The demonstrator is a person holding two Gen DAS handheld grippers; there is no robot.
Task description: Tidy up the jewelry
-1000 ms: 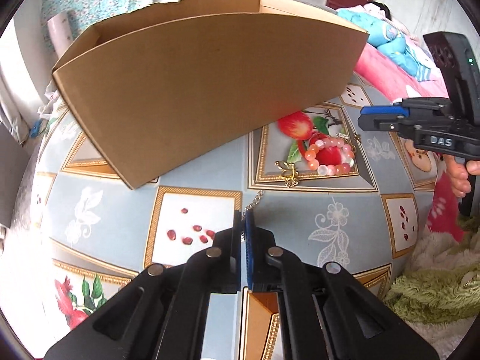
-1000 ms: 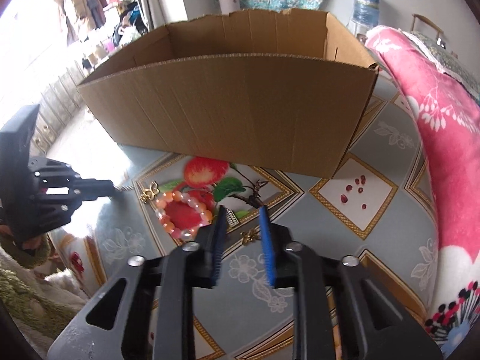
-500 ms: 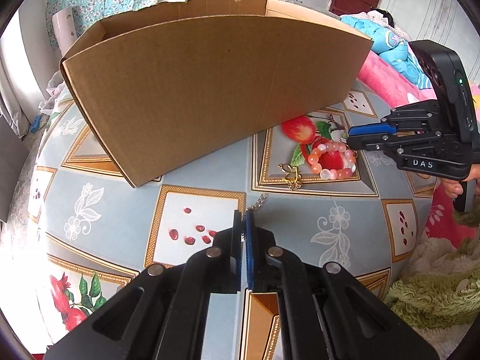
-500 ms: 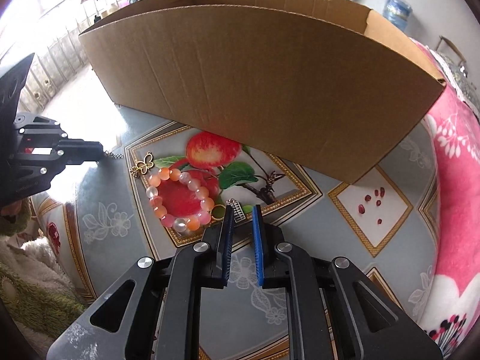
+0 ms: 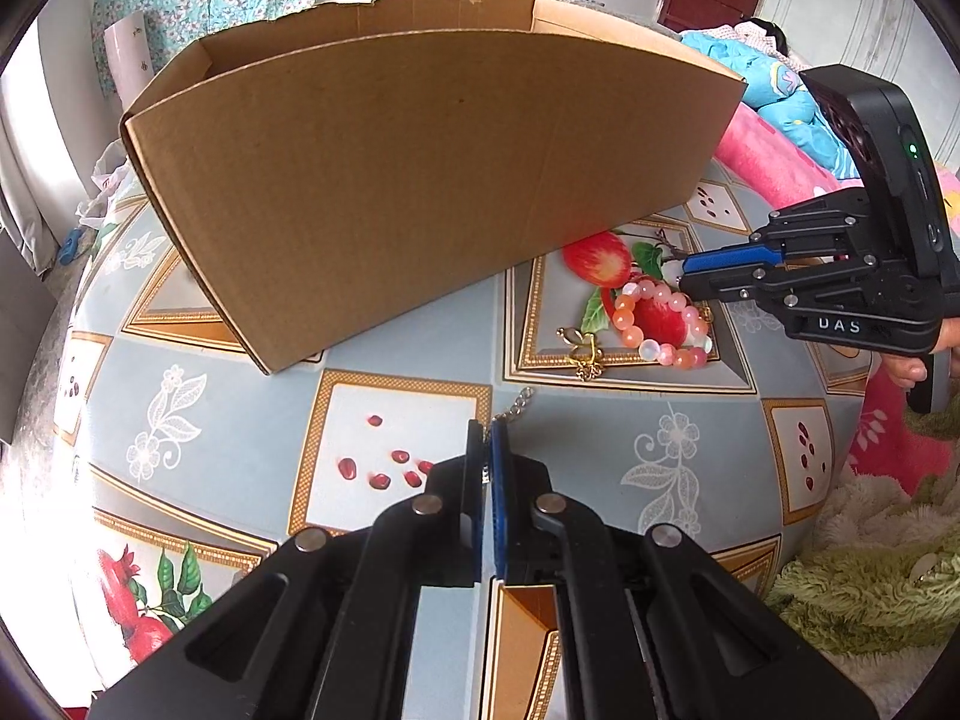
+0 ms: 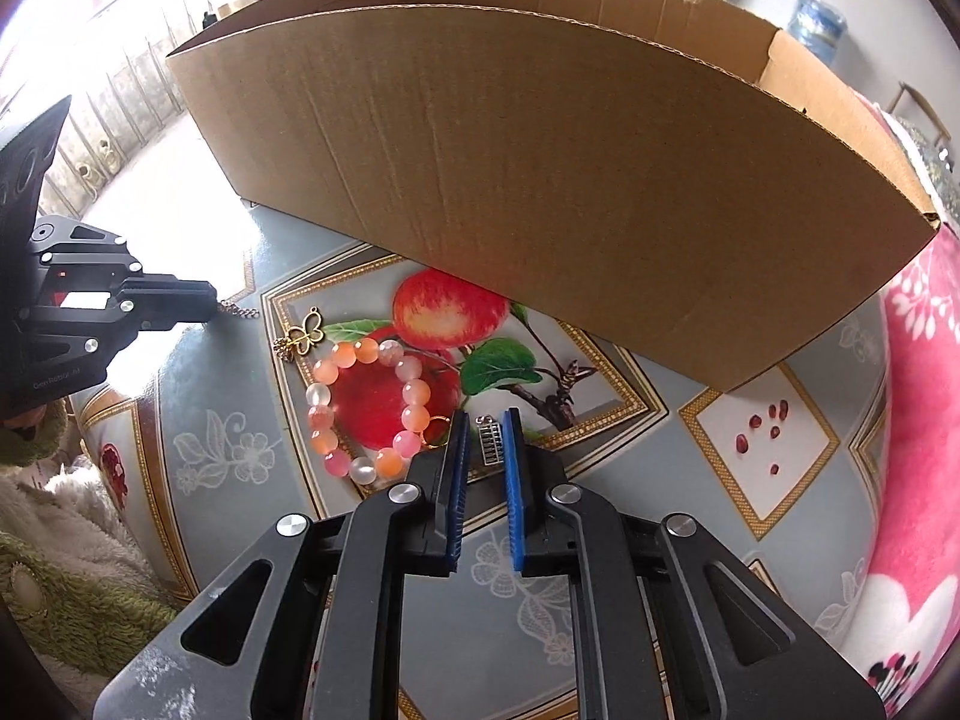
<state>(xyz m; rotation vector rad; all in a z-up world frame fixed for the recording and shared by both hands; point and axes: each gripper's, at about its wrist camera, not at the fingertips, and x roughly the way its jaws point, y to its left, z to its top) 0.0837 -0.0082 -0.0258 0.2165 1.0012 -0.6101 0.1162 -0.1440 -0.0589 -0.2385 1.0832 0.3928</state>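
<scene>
The silver charm point(image 6: 489, 443) sits between the closing jaws of the right hand-held gripper point(image 6: 485, 450), not yet pinched.

My fingers point(image 6: 453, 480) are black with blue ribbed pads. The box point(image 5: 420, 180) is plain brown cardboard. The counter point(image 5: 420, 336) carries a grey-blue cloth printed with gold-framed squares, white flower outlines, red apples with green leaves, and red seeds on white panels. The bracelet point(image 6: 360, 414) has beads in orange, pink and milky white. The butterfly charm point(image 6: 306, 333) is gold. The chain point(image 5: 515, 408) is silver. The blanket point(image 6: 918, 420) is pink with white flowers.
</scene>
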